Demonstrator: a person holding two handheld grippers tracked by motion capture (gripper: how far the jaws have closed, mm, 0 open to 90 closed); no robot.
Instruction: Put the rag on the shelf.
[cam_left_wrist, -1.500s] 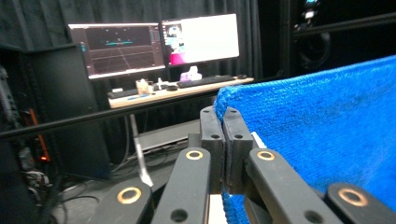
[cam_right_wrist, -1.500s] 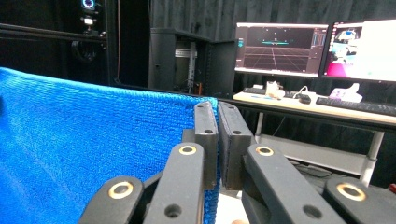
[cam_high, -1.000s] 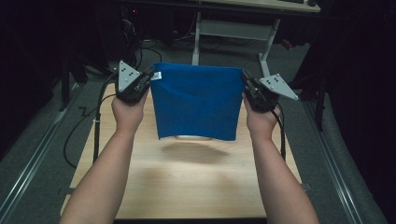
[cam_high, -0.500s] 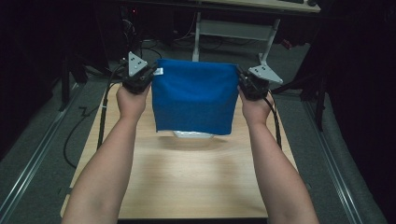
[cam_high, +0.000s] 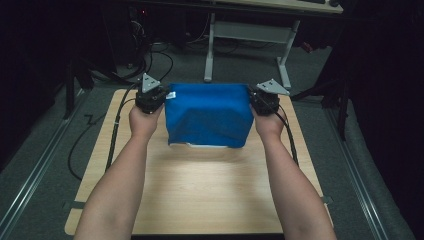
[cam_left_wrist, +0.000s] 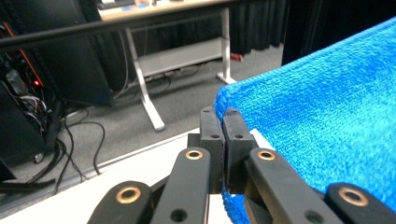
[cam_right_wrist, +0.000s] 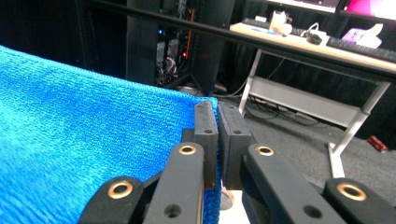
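Left claw (cam_high: 159, 100) clamped tight on the near-left top corner of the bright blue terry-cloth towel (cam_high: 209, 114), jaws pressed together with only the cloth edge between them in the left gripper view (cam_left_wrist: 223, 140); right claw (cam_high: 256, 100) likewise closed on the opposite top corner, black pads pinching the blue hem in the right gripper view (cam_right_wrist: 217, 140); towel (cam_left_wrist: 322, 126) stretched between both claws, top edge taut and roughly level, lower part hanging down with a soft fold across the middle; bottom hem over the far half of the pale wooden table (cam_high: 200, 200), a sliver of white showing just beneath it, whether touching the wood hard to tell; grey three-cornered plates atop each claw, black cables trailing off along the table's sides; forearms reaching in from the near edge, one hand behind each claw; beyond the table, grey carpeted floor (cam_high: 190, 65), tangled black cables, and a white-legged desk frame (cam_high: 245, 35); towel (cam_right_wrist: 84, 140) fibres coarse and looped up close.
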